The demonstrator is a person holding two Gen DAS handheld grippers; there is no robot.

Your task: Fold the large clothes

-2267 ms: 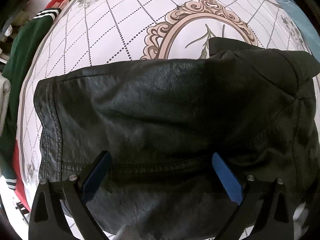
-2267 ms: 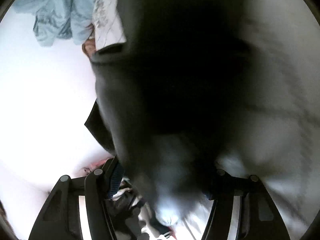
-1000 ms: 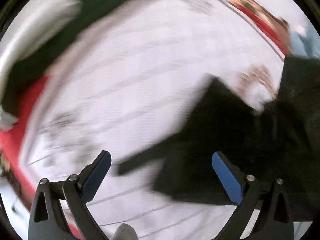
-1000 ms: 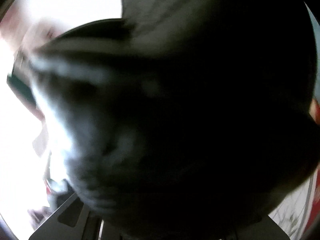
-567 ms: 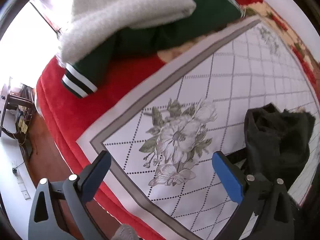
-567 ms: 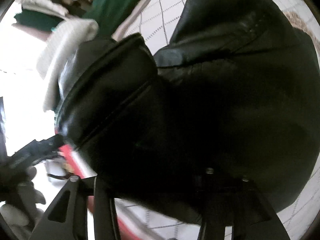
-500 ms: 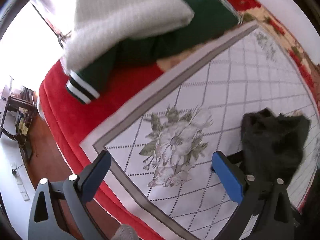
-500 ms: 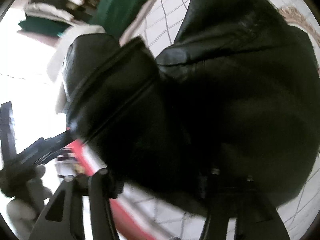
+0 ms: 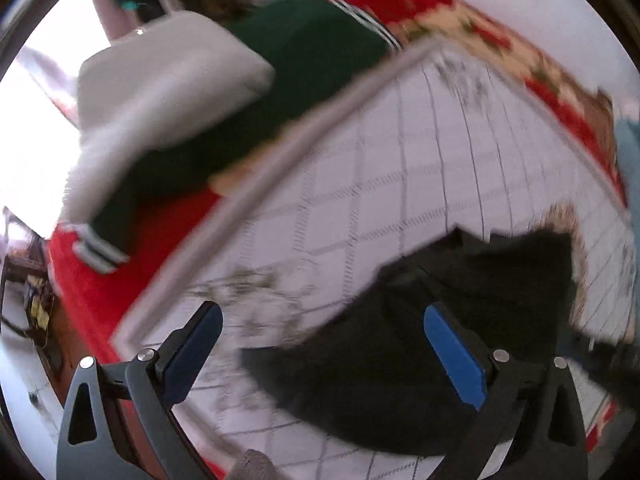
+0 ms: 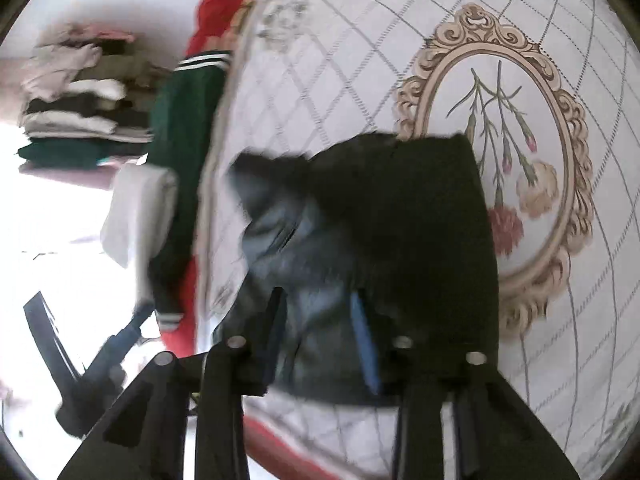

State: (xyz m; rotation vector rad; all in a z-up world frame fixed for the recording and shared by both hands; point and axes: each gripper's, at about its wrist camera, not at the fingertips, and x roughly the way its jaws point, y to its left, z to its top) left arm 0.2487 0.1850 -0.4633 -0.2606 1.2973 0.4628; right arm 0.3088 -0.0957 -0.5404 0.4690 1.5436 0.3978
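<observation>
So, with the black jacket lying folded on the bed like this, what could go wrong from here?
1. The black leather jacket lies near the edge of the bedspread; a pull could slide it off.
2. The right gripper, whose jaws have just been closing, has jacket between them; lifting may undo the fold.
3. The left gripper is open over the jacket's corner and may catch one layer only.

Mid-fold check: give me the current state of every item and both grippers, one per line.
Black jacket: folded into a compact bundle, lying on the bedspread.
Left gripper: open, empty, above the jacket's edge.
Right gripper: jaws just closing, jacket between them, grip unclear.
Green garment: lying at bed edge.
White garment: folded, atop the green one.
</observation>
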